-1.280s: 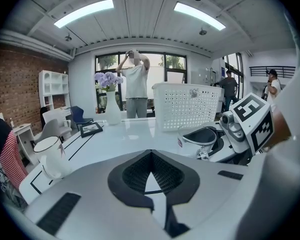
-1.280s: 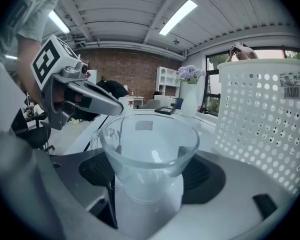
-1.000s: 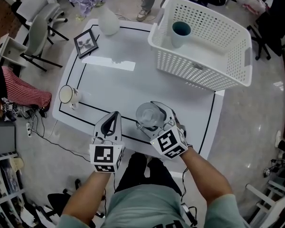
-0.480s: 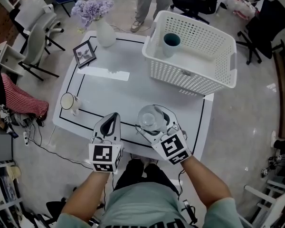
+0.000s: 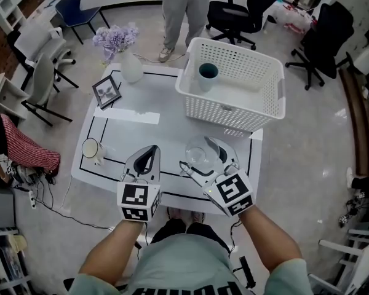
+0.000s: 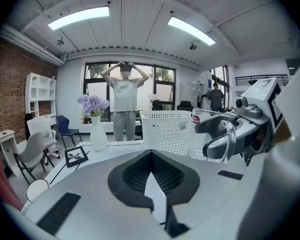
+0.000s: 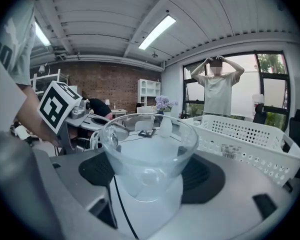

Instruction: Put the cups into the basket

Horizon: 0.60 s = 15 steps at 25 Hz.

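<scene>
My right gripper (image 5: 204, 155) is shut on a clear glass cup (image 5: 199, 153) with a handle, held upright above the table's near edge. That clear glass cup (image 7: 147, 151) fills the middle of the right gripper view, and the clear glass cup (image 6: 212, 136) shows at the right of the left gripper view. The left gripper (image 5: 149, 155) hangs shut beside it with nothing in it; the left gripper (image 6: 152, 194) has its jaws together. A white basket (image 5: 273, 100) stands at the table's far right with a teal cup (image 5: 207, 74) inside. A white mug (image 5: 91, 149) sits at the left edge.
A white vase (image 5: 131, 71) with purple flowers and a framed picture (image 5: 107, 91) stand at the table's far left. A paper strip (image 5: 128, 115) lies mid-table. A person (image 5: 186, 8) stands beyond the table. Office chairs (image 5: 245, 14) surround it.
The right gripper with the glass cup has risen and shifted slightly toward the basket. The head view has pulled back, showing more of the room. The left gripper has stayed shut.
</scene>
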Available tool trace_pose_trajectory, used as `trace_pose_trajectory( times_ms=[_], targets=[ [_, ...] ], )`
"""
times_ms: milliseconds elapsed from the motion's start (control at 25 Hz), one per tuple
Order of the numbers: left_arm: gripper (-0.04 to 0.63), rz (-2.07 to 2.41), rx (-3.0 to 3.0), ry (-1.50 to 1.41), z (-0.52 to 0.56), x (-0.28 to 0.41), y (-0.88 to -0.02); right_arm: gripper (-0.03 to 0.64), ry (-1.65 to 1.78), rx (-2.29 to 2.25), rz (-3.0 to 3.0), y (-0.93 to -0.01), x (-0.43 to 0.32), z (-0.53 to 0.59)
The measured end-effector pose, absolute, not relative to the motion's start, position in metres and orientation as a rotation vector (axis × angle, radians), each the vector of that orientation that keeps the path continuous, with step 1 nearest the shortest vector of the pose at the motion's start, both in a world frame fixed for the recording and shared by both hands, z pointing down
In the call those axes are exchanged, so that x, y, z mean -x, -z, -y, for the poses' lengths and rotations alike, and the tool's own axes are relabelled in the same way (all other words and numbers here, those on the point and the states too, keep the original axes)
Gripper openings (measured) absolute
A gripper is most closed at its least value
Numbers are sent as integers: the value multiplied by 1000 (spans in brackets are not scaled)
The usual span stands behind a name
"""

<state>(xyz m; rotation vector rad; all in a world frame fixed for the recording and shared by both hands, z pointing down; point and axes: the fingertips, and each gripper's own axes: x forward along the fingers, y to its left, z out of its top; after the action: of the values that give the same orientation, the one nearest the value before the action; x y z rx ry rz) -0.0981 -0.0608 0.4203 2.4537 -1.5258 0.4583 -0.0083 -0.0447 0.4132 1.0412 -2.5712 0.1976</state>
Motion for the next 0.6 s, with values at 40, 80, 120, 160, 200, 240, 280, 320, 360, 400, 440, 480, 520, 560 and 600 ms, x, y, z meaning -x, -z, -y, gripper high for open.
trace_pose_trajectory(
  times_ms=[40, 80, 120, 160, 200, 240, 280, 320, 360, 400, 440, 480, 520, 560, 600],
  targets=[
    [6, 1513, -2464, -451, 62, 95, -415, 370, -200, -1053, 2570, -408, 7, 45],
    [6, 1498, -2475, -445, 64, 92, -410, 370, -204, -1065, 2570, -402, 5, 46],
    [6, 1481, -2485, -439, 65, 89, -405, 370, -210, -1078, 2571, -396, 3, 47],
    [6, 1464, -2494, -434, 67, 86, -400, 370, -215, -1092, 2571, -391, 1, 49],
    [6, 1446, -2504, -430, 69, 83, -395, 370, -220, -1106, 2570, -385, -1, 50],
    [6, 1429, -2516, -426, 71, 80, -390, 370, -225, -1123, 2568, -379, -3, 52],
    [6, 1412, -2530, -422, 73, 77, -385, 370, -231, -1141, 2566, -372, -6, 53],
    [6, 1395, -2545, -418, 75, 74, -379, 370, -235, -1161, 2560, -366, -9, 55],
    [6, 1378, -2558, -415, 77, 71, -373, 370, -235, -1180, 2552, -361, -13, 57],
    [6, 1362, -2571, -411, 79, 69, -368, 370, -232, -1201, 2541, -356, -17, 60],
    [6, 1347, -2584, -409, 81, 66, -362, 370, -230, -1221, 2532, -351, -21, 63],
    [6, 1333, -2597, -409, 84, 64, -357, 370, -229, -1242, 2525, -346, -25, 66],
    [6, 1319, -2610, -412, 86, 62, -353, 370, -228, -1263, 2518, -341, -29, 69],
    [6, 1306, -2622, -419, 89, 61, -349, 370, -228, -1282, 2512, -336, -32, 72],
    [6, 1296, -2635, -428, 91, 59, -346, 370, -227, -1300, 2505, -331, -35, 75]
  ],
)
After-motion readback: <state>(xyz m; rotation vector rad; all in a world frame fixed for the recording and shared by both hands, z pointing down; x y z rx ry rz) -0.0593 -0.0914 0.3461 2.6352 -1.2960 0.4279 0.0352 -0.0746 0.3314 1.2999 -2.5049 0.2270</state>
